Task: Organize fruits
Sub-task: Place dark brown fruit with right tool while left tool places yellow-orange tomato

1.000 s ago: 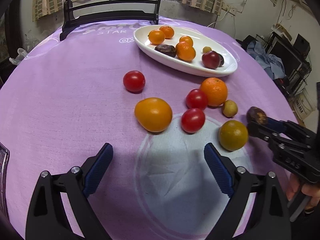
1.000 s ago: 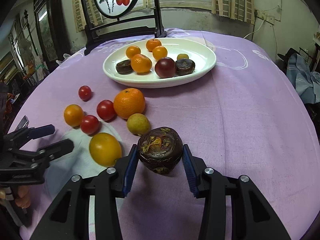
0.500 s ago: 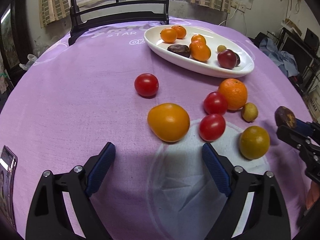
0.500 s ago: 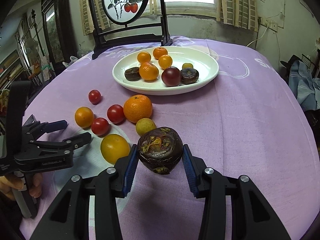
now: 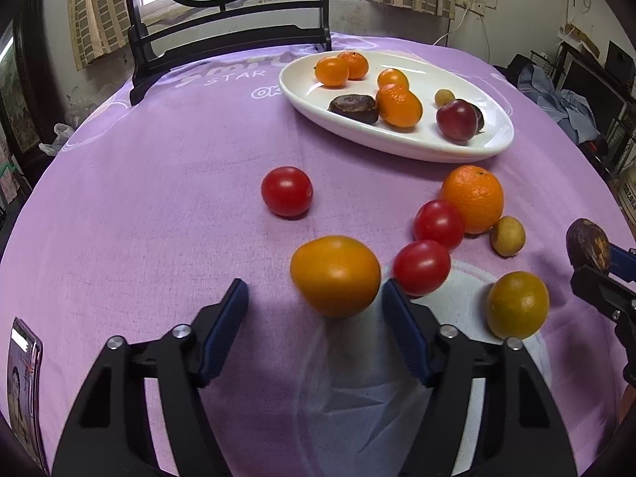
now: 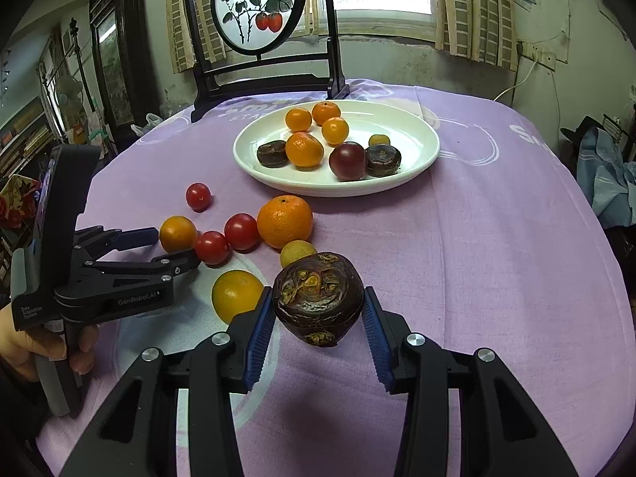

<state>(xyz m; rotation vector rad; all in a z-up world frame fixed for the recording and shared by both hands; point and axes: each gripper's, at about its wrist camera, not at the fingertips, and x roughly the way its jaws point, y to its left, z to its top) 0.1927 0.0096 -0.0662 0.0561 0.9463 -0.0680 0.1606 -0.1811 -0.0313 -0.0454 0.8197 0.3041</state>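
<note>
Purple cloth covered the worktop (image 5: 139, 206), and from my left wrist camera the job looked roughly half done. The white plate (image 5: 493, 147) at the far side already held several small oranges, two dark fruits, a plum and one little yellow fruit. Loose on the cloth were three red tomatoes, a big orange (image 5: 473, 198), a small yellow fruit (image 5: 507, 236), a dull yellow citrus (image 5: 517, 304) and the orange tomato (image 5: 335, 275). My left claw (image 5: 314, 304) stood wide apart and empty, its pads either side of that orange tomato; the right pad seemed almost touching it, though I couldn't tell for sure.

From the right wrist camera, my right claw (image 6: 318, 315) was clamped on a wrinkled dark brown fruit (image 6: 318, 302), held clear above the cloth, near the loose pile and well short of the plate. I judged that fruit was bound for the plate, with seven more left to gather.
</note>
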